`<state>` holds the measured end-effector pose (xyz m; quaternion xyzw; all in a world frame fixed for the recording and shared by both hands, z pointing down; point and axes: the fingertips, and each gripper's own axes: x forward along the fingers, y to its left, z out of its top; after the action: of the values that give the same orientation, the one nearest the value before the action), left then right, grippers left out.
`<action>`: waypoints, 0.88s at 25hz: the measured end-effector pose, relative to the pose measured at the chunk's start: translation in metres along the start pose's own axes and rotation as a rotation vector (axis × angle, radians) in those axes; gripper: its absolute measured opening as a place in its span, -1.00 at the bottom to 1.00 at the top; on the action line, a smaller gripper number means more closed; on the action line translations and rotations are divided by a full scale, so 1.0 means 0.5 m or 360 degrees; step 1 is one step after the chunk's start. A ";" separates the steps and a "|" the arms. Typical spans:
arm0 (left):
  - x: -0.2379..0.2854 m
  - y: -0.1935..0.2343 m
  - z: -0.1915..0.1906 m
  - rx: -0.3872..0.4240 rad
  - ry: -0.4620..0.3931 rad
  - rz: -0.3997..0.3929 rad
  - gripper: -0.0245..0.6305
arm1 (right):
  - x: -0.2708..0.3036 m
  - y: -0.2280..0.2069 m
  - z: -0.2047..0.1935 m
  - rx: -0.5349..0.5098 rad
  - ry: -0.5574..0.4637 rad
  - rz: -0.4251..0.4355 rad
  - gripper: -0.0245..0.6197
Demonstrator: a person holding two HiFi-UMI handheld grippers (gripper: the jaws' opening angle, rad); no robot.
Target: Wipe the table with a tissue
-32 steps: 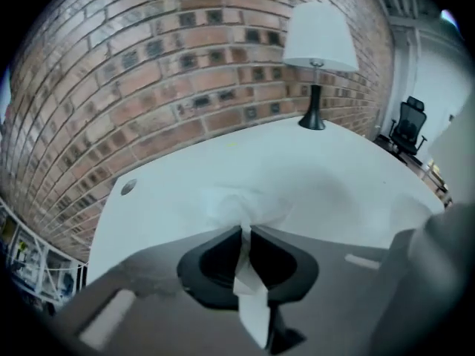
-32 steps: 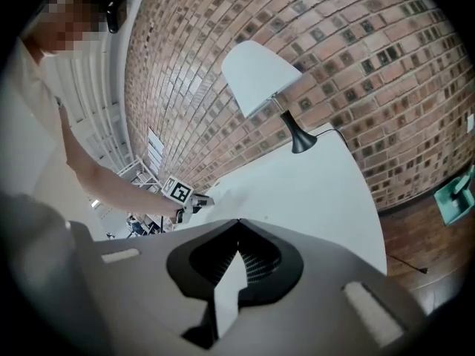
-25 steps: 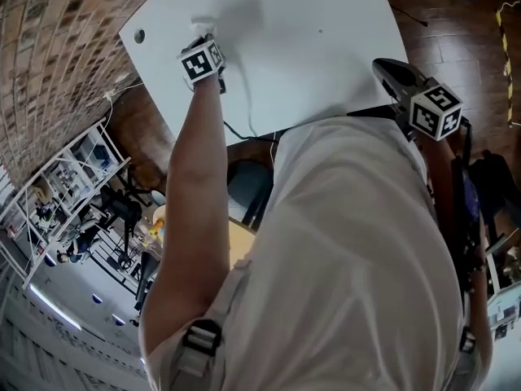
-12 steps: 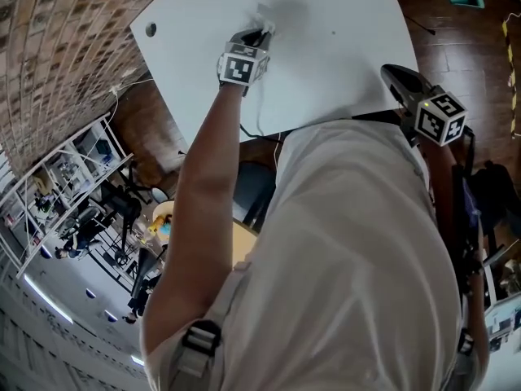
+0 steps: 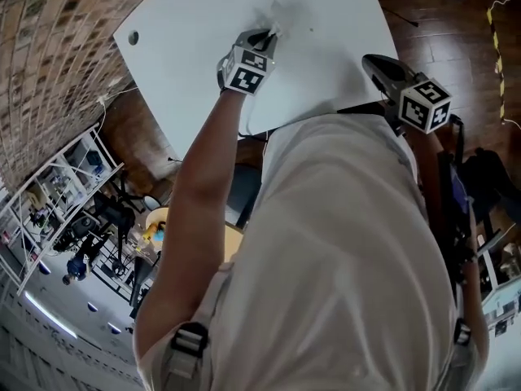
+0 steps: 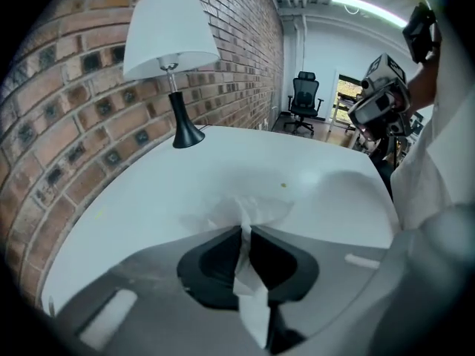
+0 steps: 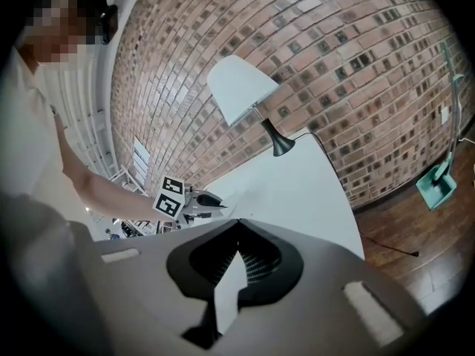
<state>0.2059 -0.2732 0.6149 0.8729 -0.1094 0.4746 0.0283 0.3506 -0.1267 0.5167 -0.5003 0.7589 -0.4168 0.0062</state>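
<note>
A crumpled white tissue [image 5: 273, 16] lies pressed on the white table [image 5: 334, 23]. My left gripper [image 5: 265, 34] is shut on it and points steeply down. In the left gripper view the tissue [image 6: 251, 208] bunches in front of the left gripper [image 6: 245, 230], and a strip of it trails back between the jaws. The jaws have just eased open slightly but still pinch the tissue. My right gripper [image 5: 371, 62] hovers at the table's right edge. In its own view the right gripper [image 7: 236, 222] has its tips together and nothing sticks out.
A white-shaded lamp [image 6: 169, 43] stands at the table's far side by the brick wall [image 6: 82, 102]. A round cable hole [image 5: 133, 37] sits near the table's left corner. A tiny speck [image 6: 283, 185] lies beyond the tissue. Wooden floor and a teal dustpan [image 7: 434, 180] are right of the table.
My left gripper has slid to the right across the table with the tissue and rolled at the wrist. The right gripper has stayed where it was.
</note>
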 end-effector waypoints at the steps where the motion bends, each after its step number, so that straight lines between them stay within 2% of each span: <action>1: 0.008 -0.007 0.008 0.0036 0.0002 -0.0024 -0.83 | -0.004 -0.002 0.001 0.0004 -0.0005 -0.0011 -0.90; 3: 0.025 -0.014 0.015 0.0137 0.0023 -0.0051 -0.83 | -0.004 -0.011 0.006 0.0011 -0.0023 -0.0040 -0.90; 5: 0.030 0.010 0.015 0.0211 0.0039 -0.0005 -0.83 | 0.013 -0.021 0.017 0.0014 -0.0060 -0.0048 -0.90; 7: 0.024 0.033 0.014 0.0210 0.0044 0.0063 -0.83 | 0.024 -0.025 0.024 0.0024 -0.0078 -0.0036 -0.90; 10: 0.030 0.022 0.024 0.0192 0.0036 0.0116 -0.82 | 0.003 -0.039 0.017 0.0059 -0.0079 -0.0043 -0.90; 14: 0.046 0.032 0.062 0.0064 -0.0002 0.0228 -0.83 | -0.025 -0.055 0.020 0.0060 -0.0094 -0.0048 -0.90; 17: 0.052 0.053 0.092 -0.0081 -0.0021 0.0312 -0.83 | -0.044 -0.064 0.020 0.0062 -0.0118 -0.0018 -0.90; 20: 0.057 0.054 0.100 -0.0241 -0.0043 0.0365 -0.83 | -0.087 -0.084 0.009 0.0071 -0.0103 -0.0057 -0.90; 22: 0.037 0.091 0.088 -0.0356 -0.0051 0.0415 -0.83 | -0.087 -0.088 0.013 0.0075 -0.0104 -0.0076 -0.90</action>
<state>0.2419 -0.3273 0.6039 0.8501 -0.2744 0.4451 0.0618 0.4081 -0.1043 0.5228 -0.5313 0.7361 -0.4181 0.0329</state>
